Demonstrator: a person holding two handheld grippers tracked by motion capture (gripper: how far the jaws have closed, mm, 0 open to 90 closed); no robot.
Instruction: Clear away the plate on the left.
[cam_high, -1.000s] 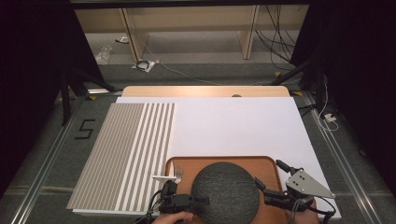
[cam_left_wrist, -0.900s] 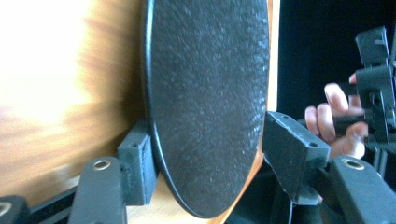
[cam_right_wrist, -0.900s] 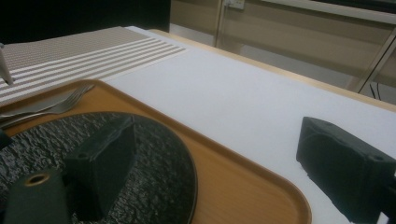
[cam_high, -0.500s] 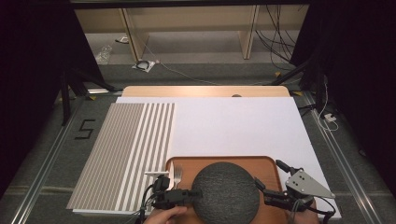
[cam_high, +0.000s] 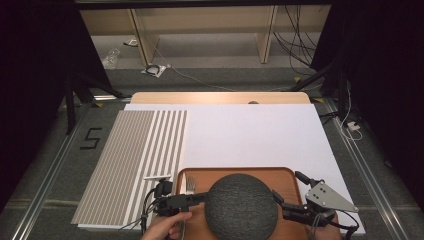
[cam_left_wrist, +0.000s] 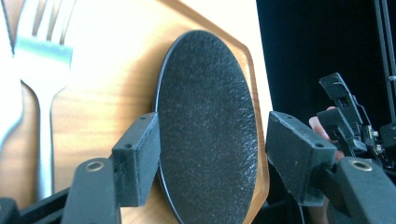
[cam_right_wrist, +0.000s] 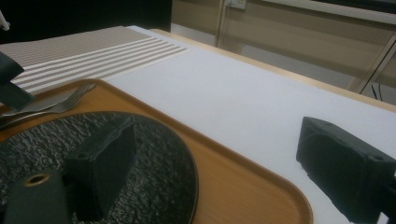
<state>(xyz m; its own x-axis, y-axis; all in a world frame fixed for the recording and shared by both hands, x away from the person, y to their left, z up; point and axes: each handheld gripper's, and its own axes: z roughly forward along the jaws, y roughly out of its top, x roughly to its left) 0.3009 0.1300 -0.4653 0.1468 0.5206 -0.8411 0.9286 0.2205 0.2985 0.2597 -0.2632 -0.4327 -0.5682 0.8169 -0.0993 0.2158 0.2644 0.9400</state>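
So, one dark plate (cam_high: 241, 205), one wooden tray (cam_high: 282, 174), two forks (cam_high: 190, 185).
Left gripper (cam_high: 200, 197) gaping around the plate's rim, just opened wider; right gripper (cam_right_wrist: 212, 172) open too.

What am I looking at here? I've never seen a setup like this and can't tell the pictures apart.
A person sits at a table with a hand-held two-jaw gripper in each hand. One camera looks down from above; the other two ride on the grippers and look along their black jaws. On the white table cover lie a striped placemat and a wooden tray. On the tray sit a dark round plate and a fork. The left gripper and the right gripper stand open at opposite edges of the plate; neither holds it.
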